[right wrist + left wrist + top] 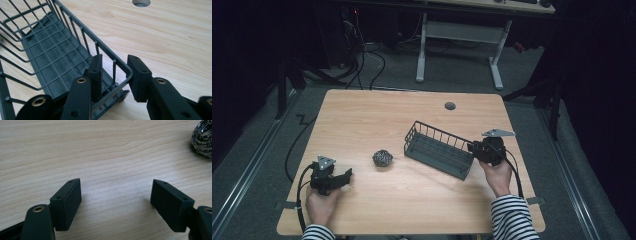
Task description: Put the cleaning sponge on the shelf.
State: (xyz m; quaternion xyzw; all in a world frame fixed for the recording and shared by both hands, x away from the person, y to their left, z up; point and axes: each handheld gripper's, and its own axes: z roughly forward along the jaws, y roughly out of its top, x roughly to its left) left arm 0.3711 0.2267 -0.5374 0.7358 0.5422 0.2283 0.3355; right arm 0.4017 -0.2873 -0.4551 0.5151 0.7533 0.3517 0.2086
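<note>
A dark wire basket (438,148) lies slantwise on the right half of the wooden table (372,117). My right gripper (473,148) is at its near right corner. In the right gripper view, one jaw sits inside the basket (82,28) and the other outside the corner rim, with my right gripper (113,75) shut on that corner. A steel wool ball (382,158) rests left of the basket. My left gripper (343,177) rests low at the front left, open, its jaws pointing right toward the ball. Between its jaws (116,195) is bare wood, and the ball (203,138) is at the upper right edge.
A round cable hole (450,106) (141,2) sits in the tabletop behind the basket. Beyond the table stand the white legs of another desk (421,55), with cables on the floor (362,65) at the back left. A cable (294,155) hangs off the table's left edge.
</note>
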